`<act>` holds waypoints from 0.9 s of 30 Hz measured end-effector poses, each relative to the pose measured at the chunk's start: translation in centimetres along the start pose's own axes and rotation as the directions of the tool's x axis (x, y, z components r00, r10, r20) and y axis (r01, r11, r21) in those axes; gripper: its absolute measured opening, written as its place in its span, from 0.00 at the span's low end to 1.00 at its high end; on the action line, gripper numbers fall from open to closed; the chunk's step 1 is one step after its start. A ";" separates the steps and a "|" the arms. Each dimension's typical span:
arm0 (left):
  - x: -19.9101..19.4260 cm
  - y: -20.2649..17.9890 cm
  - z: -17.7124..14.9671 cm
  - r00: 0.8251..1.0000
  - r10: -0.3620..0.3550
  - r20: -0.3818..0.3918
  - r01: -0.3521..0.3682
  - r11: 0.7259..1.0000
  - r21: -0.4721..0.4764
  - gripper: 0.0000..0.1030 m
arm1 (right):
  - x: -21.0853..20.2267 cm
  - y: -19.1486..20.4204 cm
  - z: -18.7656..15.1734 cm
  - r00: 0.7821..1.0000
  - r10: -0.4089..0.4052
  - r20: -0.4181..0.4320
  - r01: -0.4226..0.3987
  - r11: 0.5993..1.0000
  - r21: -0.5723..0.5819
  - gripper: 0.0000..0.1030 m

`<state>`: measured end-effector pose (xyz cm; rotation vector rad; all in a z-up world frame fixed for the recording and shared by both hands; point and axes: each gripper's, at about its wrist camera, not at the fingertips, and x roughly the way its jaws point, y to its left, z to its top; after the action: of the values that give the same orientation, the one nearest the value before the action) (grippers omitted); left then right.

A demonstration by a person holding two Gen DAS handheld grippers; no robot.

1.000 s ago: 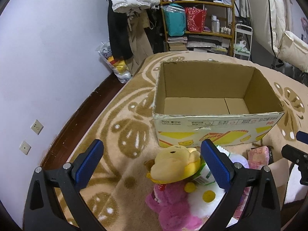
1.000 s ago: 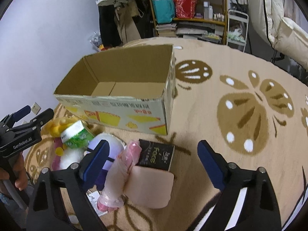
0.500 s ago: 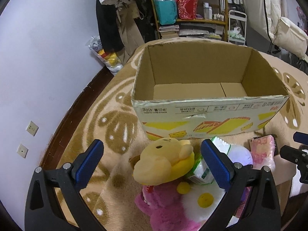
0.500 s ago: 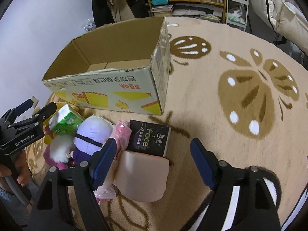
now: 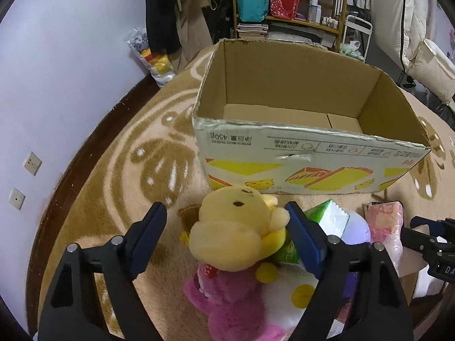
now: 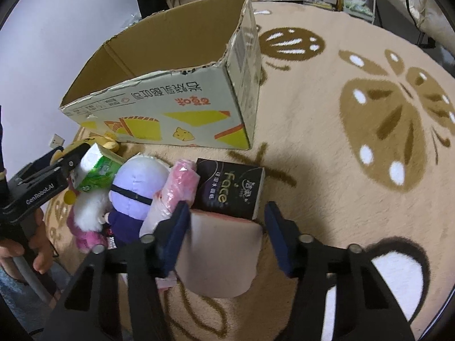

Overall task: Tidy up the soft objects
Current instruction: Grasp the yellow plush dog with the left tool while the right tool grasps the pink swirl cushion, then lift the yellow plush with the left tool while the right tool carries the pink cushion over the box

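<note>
The yellow bear plush (image 5: 236,233) is framed by the left tongs (image 5: 227,227), whose jaws are spread, with the right pad touching its ear. It is piled on a pink plush (image 5: 233,307) and a green tissue pack (image 5: 327,224) on the carpet (image 6: 355,170), just before the open cardboard box (image 5: 298,159). The right tongs (image 6: 227,233) are released, straddling a beige pad (image 6: 221,258) beside a dark "Face" tissue pack (image 6: 230,190), a pink wrapped roll (image 6: 179,184) and a purple-headed doll (image 6: 136,187).

Lilac wall (image 5: 71,65), patterned rug (image 6: 369,113), shelves (image 5: 287,8)
</note>
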<state>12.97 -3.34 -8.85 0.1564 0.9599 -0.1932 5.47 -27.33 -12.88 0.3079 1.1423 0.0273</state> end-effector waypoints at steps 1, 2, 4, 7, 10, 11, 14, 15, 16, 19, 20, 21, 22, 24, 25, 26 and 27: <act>0.1 0.1 0.0 1.000 -0.020 -0.009 0.020 1.000 -0.012 0.76 | 0.0 0.0 0.0 1.000 0.008 -0.003 -0.008 1.000 0.002 0.46; 0.2 0.2 -0.1 0.999 -0.035 -0.019 0.035 0.999 -0.022 0.71 | 0.0 0.0 0.0 1.000 0.012 -0.006 -0.012 1.000 0.002 0.42; 0.4 0.1 -0.3 0.998 -0.051 -0.033 0.050 0.998 -0.032 0.67 | 0.0 0.0 0.0 1.000 0.025 -0.005 -0.025 1.000 0.006 0.39; 0.3 -0.3 -0.6 0.999 -0.046 -0.018 0.046 0.999 -0.012 0.61 | -0.3 0.0 0.1 0.999 0.042 0.010 -0.042 0.999 0.008 0.36; 0.2 -0.4 -0.6 0.999 -0.042 -0.011 0.042 0.999 -0.012 0.61 | -0.7 0.4 0.2 0.999 0.035 0.033 -0.035 0.999 -0.011 0.36; 0.2 -0.4 -0.6 0.999 -0.042 -0.008 0.041 0.999 -0.011 0.60 | -0.9 0.4 0.2 0.999 0.031 0.040 -0.030 0.999 -0.016 0.36; 0.0 -0.5 -0.7 0.999 -0.041 0.000 0.041 0.999 -0.003 0.58 | -1.5 0.5 0.2 0.997 0.022 0.069 -0.021 0.999 -0.025 0.36; -0.1 -0.5 -0.8 0.999 -0.040 0.002 0.040 0.999 -0.002 0.57 | -1.8 0.5 0.2 0.996 0.024 0.080 -0.023 0.999 -0.023 0.35; -0.1 -0.5 -0.8 0.999 -0.038 0.005 0.038 0.999 0.000 0.56 | -2.0 0.4 0.2 0.996 0.024 0.090 -0.023 0.999 -0.022 0.35; -0.6 -0.7 -0.9 0.999 -0.029 0.015 0.029 1.000 0.002 0.55 | -2.7 0.4 0.4 0.992 0.023 0.124 -0.019 0.999 -0.027 0.35; -0.8 -0.7 -1.0 1.000 -0.025 0.019 0.025 1.000 0.002 0.55 | -3.0 0.5 0.4 0.991 0.021 0.134 -0.018 0.999 -0.028 0.35; -0.9 -0.7 -1.0 1.000 -0.021 0.023 0.021 1.000 0.001 0.55 | -3.3 0.5 0.4 0.989 0.020 0.149 -0.016 0.999 -0.029 0.35; -1.1 -0.7 -1.0 0.999 -0.016 0.028 0.016 1.000 0.000 0.55 | -3.6 0.5 0.4 0.987 0.020 0.161 -0.015 0.999 -0.031 0.35; -1.5 -0.6 -1.1 0.999 -0.010 0.036 0.010 1.000 -0.004 0.55 | -4.2 0.5 0.4 0.982 0.018 0.186 -0.011 0.999 -0.036 0.35; -1.7 -0.6 -1.1 0.999 -0.007 0.042 0.007 1.000 -0.007 0.55 | -4.4 0.6 0.4 0.980 0.015 0.201 -0.008 0.999 -0.038 0.35; -1.9 -0.5 -1.2 0.999 -0.003 0.047 0.004 1.000 -0.009 0.55 | -4.6 0.7 0.4 0.978 0.014 0.210 -0.006 0.999 -0.040 0.35; -2.2 -0.5 -1.2 0.998 0.004 0.056 -0.004 1.000 -0.011 0.55 | -4.9 0.7 0.4 0.975 0.013 0.222 -0.003 0.999 -0.043 0.35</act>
<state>10.66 -3.36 -7.73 0.1427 0.9050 -0.1878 3.93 -27.61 -8.21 0.2706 0.9171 0.0236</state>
